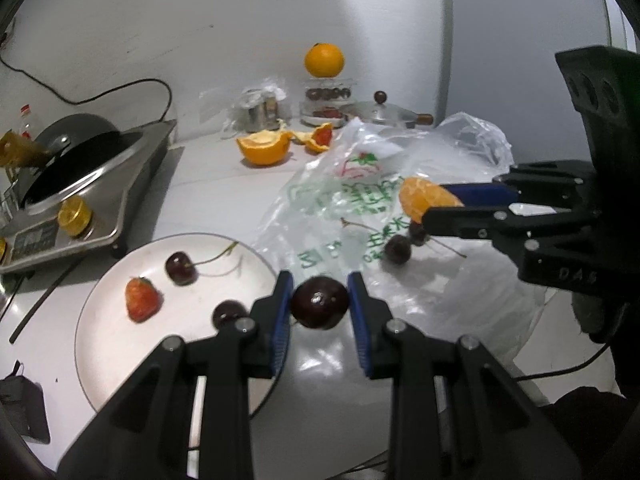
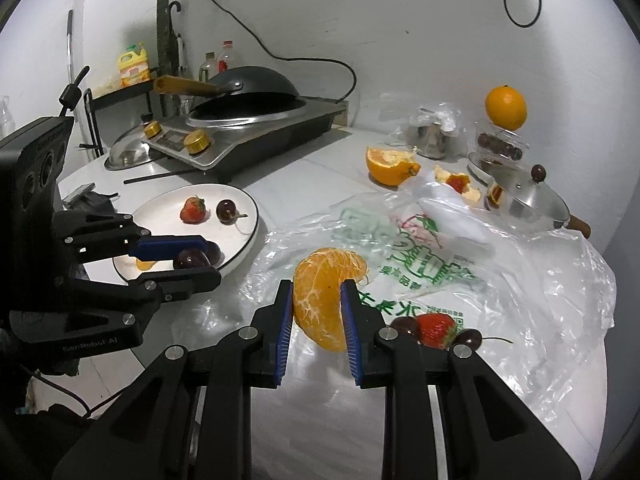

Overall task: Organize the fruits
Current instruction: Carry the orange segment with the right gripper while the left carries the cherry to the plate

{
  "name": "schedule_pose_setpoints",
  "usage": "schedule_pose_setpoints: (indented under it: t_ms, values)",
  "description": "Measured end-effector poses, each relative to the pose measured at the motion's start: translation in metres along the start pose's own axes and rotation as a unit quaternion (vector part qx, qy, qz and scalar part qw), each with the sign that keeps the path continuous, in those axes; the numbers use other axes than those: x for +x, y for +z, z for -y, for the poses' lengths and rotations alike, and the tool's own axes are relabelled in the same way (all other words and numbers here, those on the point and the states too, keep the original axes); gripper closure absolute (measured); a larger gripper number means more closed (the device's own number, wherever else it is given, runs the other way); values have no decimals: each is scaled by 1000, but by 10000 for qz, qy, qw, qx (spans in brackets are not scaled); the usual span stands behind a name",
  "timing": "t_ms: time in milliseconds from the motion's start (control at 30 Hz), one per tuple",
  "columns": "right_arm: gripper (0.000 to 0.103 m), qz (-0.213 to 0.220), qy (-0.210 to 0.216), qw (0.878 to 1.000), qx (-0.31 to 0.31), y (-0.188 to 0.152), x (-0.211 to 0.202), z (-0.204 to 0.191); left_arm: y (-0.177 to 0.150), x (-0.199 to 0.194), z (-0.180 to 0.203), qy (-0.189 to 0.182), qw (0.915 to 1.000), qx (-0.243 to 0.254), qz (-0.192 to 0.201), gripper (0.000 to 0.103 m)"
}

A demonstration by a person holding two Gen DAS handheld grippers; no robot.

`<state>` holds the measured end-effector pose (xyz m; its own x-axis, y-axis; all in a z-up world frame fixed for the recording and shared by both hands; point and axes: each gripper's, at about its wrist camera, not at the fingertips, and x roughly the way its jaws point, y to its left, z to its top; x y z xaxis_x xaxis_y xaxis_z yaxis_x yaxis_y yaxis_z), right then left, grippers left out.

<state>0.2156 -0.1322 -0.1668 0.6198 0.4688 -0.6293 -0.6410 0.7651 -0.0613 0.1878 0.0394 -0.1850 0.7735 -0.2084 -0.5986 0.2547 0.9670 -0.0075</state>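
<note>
Left gripper clamped on dark cherry, held level just off white plate rim. Plate carried strawberry, stemmed cherry; third cherry partly hidden behind left finger. Right gripper pinched peeled orange piece above plastic bag, well right of plate. Bag print unreadable.
</note>
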Motion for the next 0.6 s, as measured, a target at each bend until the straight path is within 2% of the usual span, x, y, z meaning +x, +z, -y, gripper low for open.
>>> schedule_pose_setpoints:
  t_ms: [600]
  values:
    - [78,-159,117,9996,-197,12,18,-22,-22,-1,-40,450,9981,-420,-99,74]
